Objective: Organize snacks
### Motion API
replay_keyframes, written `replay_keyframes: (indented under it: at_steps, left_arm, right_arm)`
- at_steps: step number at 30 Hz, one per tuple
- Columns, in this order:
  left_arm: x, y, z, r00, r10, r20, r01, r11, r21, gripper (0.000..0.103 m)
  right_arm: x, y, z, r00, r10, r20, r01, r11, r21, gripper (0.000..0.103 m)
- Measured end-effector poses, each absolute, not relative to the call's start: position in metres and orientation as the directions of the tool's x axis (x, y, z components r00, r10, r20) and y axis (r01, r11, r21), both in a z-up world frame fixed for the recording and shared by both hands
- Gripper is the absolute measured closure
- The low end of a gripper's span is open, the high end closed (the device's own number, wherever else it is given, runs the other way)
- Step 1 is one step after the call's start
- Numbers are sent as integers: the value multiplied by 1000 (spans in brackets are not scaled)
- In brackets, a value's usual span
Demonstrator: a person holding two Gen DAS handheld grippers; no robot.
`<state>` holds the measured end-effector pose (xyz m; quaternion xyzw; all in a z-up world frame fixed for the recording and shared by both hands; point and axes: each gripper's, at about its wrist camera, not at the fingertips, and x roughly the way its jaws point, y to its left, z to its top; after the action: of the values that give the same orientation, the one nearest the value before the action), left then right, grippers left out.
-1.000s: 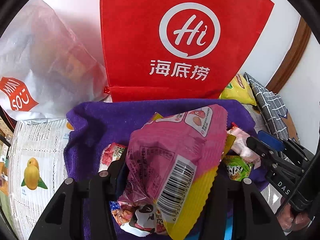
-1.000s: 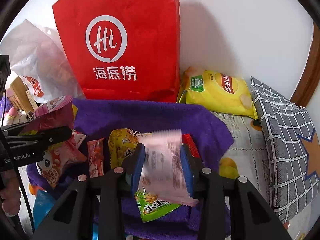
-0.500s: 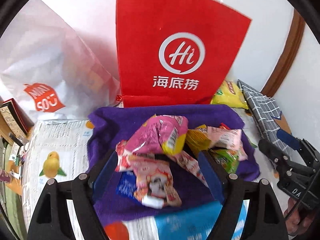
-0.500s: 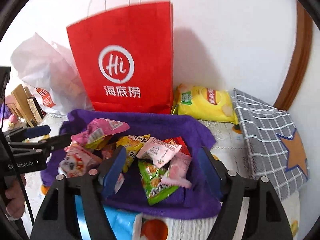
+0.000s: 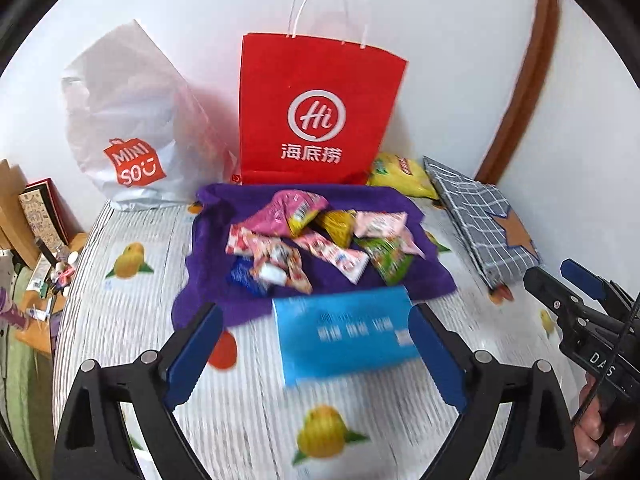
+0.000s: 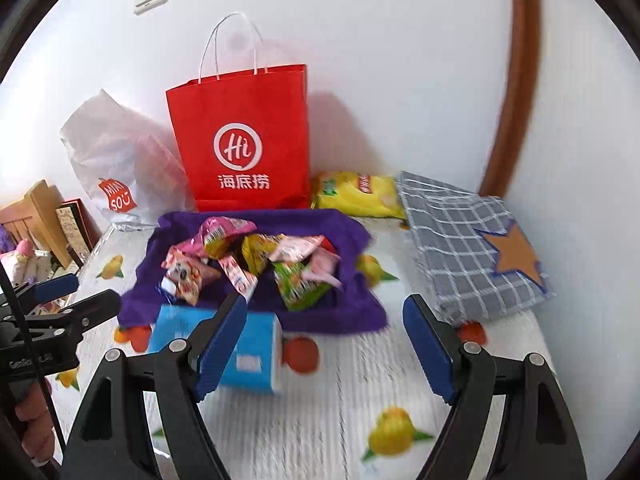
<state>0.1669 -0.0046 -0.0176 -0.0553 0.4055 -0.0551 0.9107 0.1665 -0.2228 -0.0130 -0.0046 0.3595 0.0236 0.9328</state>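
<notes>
Both tongs, left (image 5: 316, 344) and right (image 6: 324, 344), just opening, empty; about nine snacks (image 5: 320, 240) on one towel (image 5: 208, 280); one box (image 5: 344, 332), two bags (image 5: 316, 108).

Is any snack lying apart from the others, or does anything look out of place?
Yes. The yellow chip bag lies off the purple cloth, behind it by the wall, beside the red paper bag; the other snack packets are piled on the cloth.

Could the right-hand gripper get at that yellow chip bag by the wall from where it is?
Probably yes: the right gripper is open and empty, and the yellow chip bag lies uncovered beyond the purple cloth.
</notes>
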Motion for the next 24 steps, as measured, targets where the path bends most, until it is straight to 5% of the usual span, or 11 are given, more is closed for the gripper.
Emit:
replay_keyframes:
  at_steps: [12, 24]
  left_arm:
    - [75, -17, -2, 726, -114, -678, 66, 993, -96, 1]
    - [43, -20, 12, 766, -78, -638, 40, 996, -73, 0]
  right_arm:
    - [72, -250, -2, 775, 31, -631, 9, 998, 60, 0]
    - [33, -261, 7, 798, 32, -602, 13, 998, 69, 0]
